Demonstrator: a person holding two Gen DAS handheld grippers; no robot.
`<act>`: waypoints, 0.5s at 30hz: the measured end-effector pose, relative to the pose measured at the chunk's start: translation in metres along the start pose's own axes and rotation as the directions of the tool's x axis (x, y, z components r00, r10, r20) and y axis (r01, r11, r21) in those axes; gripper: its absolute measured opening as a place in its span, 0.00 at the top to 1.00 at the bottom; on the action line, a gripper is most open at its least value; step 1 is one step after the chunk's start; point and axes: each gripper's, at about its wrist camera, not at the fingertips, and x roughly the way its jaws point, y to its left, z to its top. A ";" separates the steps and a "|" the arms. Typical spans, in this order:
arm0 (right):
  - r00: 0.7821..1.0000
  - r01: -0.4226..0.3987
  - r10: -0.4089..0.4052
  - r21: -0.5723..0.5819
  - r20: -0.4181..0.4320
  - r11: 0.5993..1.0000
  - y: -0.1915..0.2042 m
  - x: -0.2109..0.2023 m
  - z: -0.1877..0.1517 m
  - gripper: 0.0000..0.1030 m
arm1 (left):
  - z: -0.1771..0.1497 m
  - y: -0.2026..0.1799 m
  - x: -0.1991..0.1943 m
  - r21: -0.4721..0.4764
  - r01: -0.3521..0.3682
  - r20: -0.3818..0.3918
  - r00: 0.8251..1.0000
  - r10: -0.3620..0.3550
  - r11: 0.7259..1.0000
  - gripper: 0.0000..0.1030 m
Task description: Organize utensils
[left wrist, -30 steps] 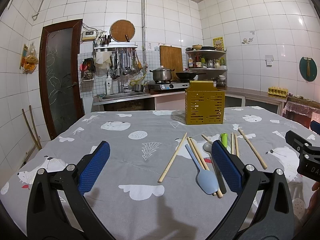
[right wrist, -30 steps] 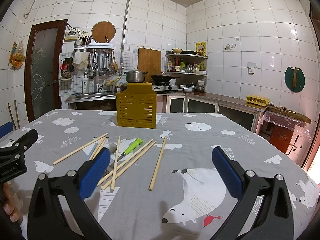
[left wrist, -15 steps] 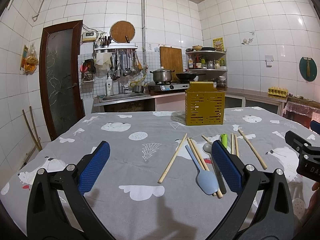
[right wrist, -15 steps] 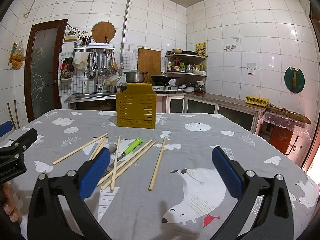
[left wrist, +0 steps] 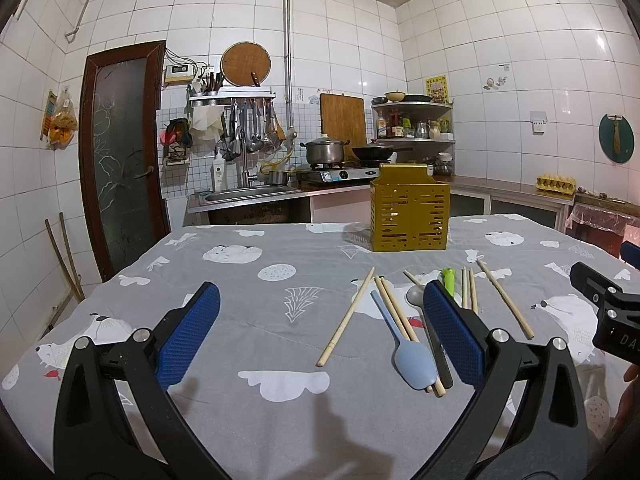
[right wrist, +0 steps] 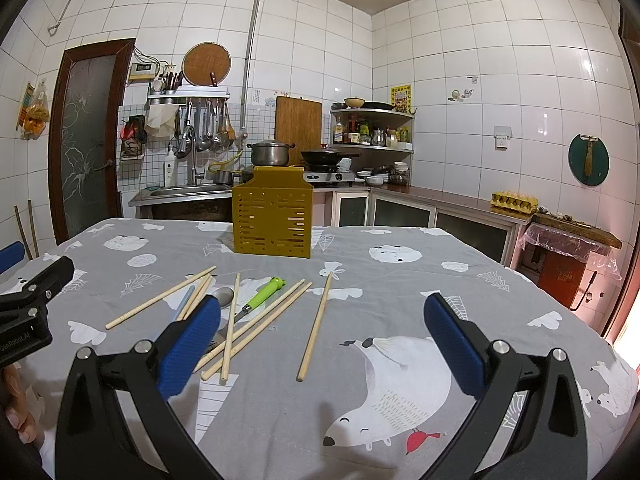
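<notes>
Left hand-held gripper (left wrist: 320,320) agape, empty; chopsticks (left wrist: 346,318) ahead between fingers.

The right gripper (right wrist: 322,336) hovers with jaws wide apart over the desk (right wrist: 400,280); chopsticks (right wrist: 314,328), a green-handled knife (right wrist: 262,294) and a yellow holder (right wrist: 272,220) lie ahead.

Two low wrist views facing the shared yellow holder (left wrist: 410,208).
</notes>
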 end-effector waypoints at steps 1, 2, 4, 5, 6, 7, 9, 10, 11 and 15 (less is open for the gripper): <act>1.000 0.000 0.000 0.000 0.000 1.000 0.000 0.000 0.000 0.04 | 0.000 0.000 0.000 0.000 0.000 0.000 1.000 0.000 1.000 0.05; 1.000 0.000 0.000 0.000 0.000 1.000 0.000 0.000 0.000 0.04 | 0.000 0.000 0.000 0.000 0.000 0.001 1.000 0.000 1.000 0.05; 1.000 0.001 -0.001 0.001 0.001 1.000 0.000 0.000 0.000 0.04 | 0.000 0.000 0.000 0.000 0.000 0.000 1.000 0.000 1.000 0.05; 1.000 0.002 -0.002 0.002 0.001 1.000 -0.001 0.000 0.001 0.04 | 0.000 0.000 0.000 0.000 0.000 0.000 1.000 0.000 1.000 0.05; 1.000 0.002 -0.002 0.002 0.001 1.000 -0.002 -0.001 0.001 0.04 | 0.000 0.000 0.000 -0.001 0.000 0.001 1.000 0.000 1.000 0.05; 1.000 0.001 -0.001 0.002 0.001 1.000 -0.002 -0.001 0.001 0.04 | 0.000 0.000 -0.001 -0.001 0.000 0.001 1.000 0.000 1.000 0.05; 1.000 0.001 -0.001 0.001 0.001 1.000 -0.002 -0.001 0.001 0.04 | 0.000 0.000 0.000 0.000 0.000 0.001 1.000 0.000 1.000 0.05; 1.000 0.001 -0.001 0.001 0.001 1.000 -0.002 0.000 0.001 0.04 | 0.000 0.000 0.000 0.000 0.000 0.001 1.000 0.000 1.000 0.05; 1.000 0.001 -0.001 0.001 0.001 1.000 -0.002 -0.001 0.001 0.04 | 0.000 0.000 -0.001 0.000 0.000 0.000 1.000 0.000 1.000 0.05; 1.000 0.001 -0.001 0.001 0.001 1.000 -0.002 0.000 0.001 0.04 | -0.001 0.000 0.000 0.000 0.000 0.001 1.000 0.000 1.000 0.05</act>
